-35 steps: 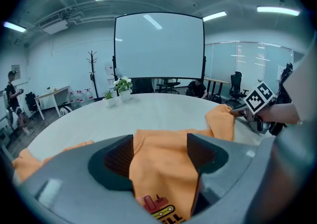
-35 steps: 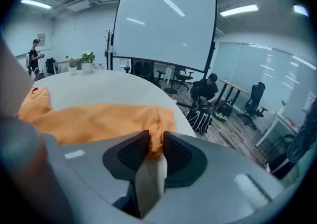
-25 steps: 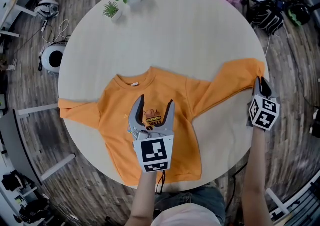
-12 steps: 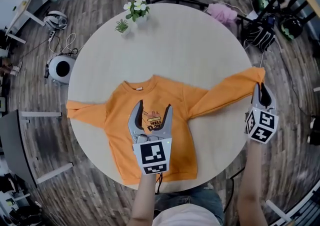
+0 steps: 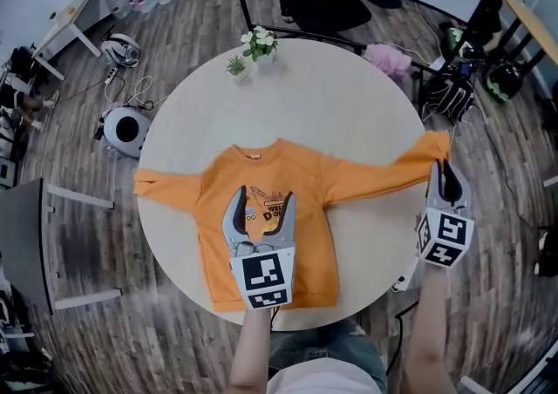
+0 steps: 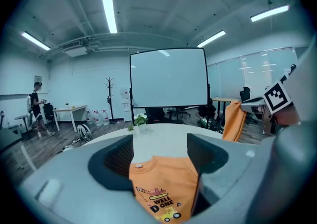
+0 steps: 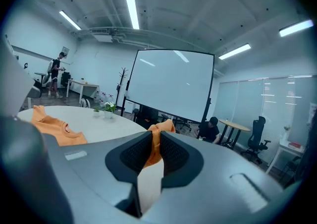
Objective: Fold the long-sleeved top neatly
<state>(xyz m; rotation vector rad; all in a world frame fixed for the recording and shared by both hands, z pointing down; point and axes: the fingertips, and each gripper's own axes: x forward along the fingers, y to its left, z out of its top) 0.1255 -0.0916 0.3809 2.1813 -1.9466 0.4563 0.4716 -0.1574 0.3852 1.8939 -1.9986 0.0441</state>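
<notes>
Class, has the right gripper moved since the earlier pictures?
Yes. The right gripper, shut on the sleeve, has moved outward: from just inside the table at its right rim to just beyond it, pulling the sleeve straighter.

Your head camera looks steeply down on the round worktop. Cameras on left claw and right claw look low across it; all share the orange top.
</notes>
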